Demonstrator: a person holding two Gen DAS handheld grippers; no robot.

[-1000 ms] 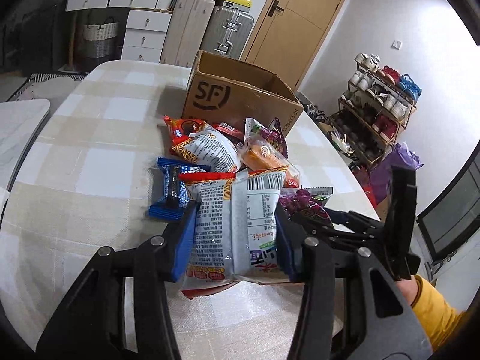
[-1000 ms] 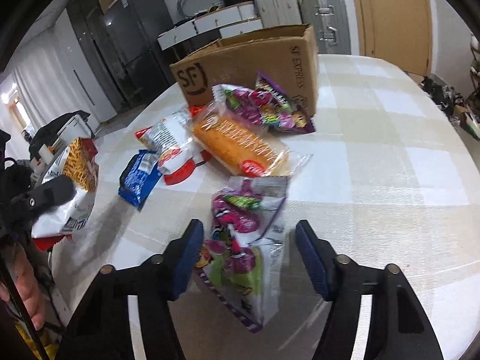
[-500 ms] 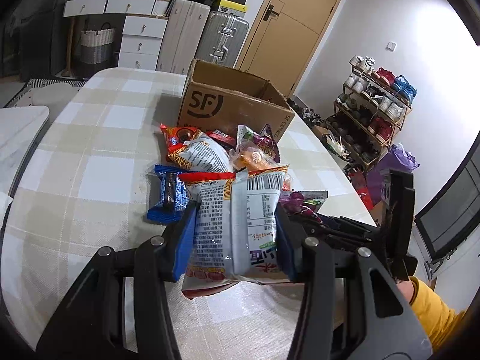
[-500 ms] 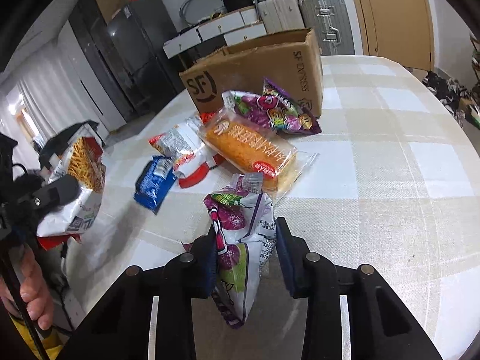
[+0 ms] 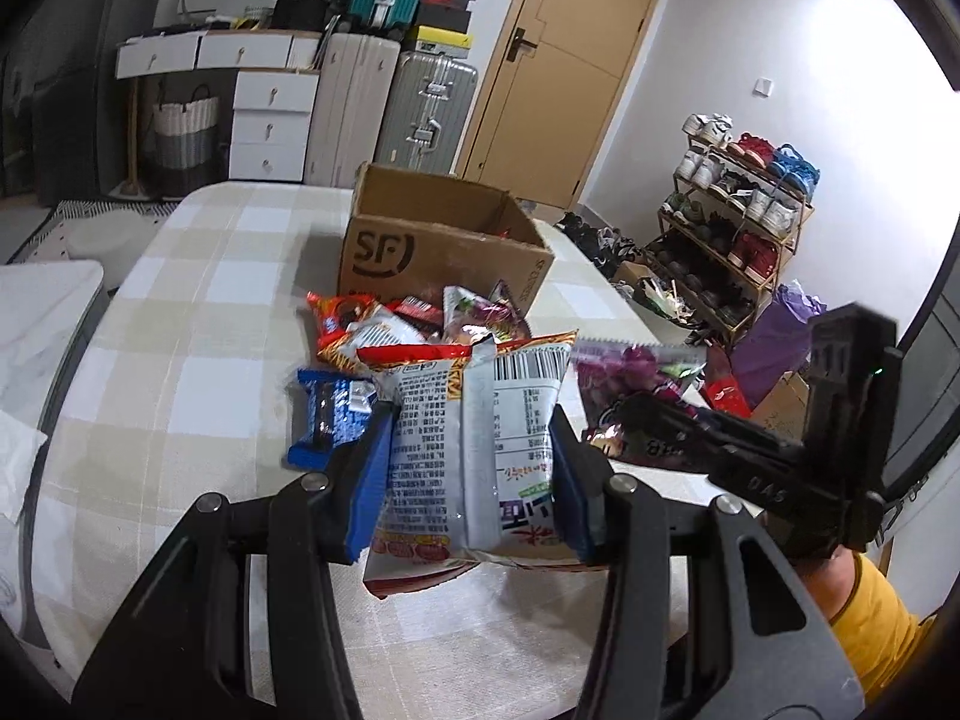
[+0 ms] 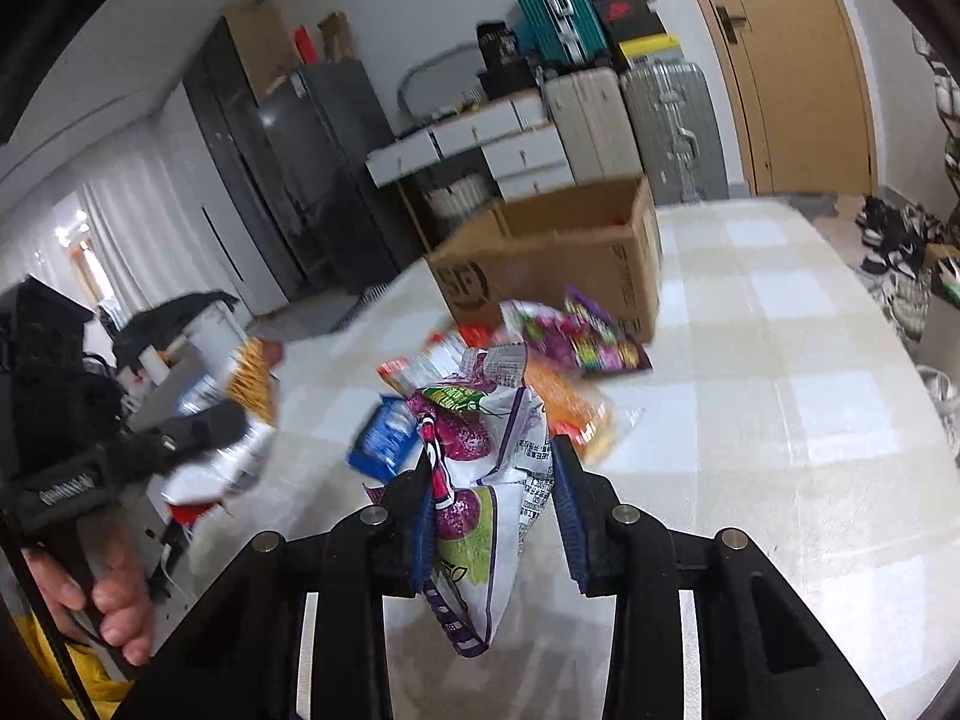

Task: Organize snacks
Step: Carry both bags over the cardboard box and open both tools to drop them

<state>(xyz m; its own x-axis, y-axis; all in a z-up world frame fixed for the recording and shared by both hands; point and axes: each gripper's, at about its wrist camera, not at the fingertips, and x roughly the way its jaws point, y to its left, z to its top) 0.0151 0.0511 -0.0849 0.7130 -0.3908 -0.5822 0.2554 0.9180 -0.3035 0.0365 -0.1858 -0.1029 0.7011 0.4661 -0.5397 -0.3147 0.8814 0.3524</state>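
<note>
Both snack packs have been raised off the table since earlier.
Left gripper [image 5: 467, 474] is clamped on the chip bag [image 5: 471, 450]; right gripper [image 6: 493, 510] is closed on the purple candy bag [image 6: 480, 480], box [image 6: 558, 264] at 12 o'clock.

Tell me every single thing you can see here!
chip bag: 1, white and red, in left hand-held gripper
candy bag: 1, purple and green, in right hand-held gripper
box: 1, brown, open, on table
blue pack: 1, on table
loose snacks: several, mixed colours, before box
table: 1, beige check cloth
suitcases: several, by door
shoe rack: 1, by wall
left hand-held gripper: black, blue pads
right hand-held gripper: black, blue pads
sleeve: yellow
</note>
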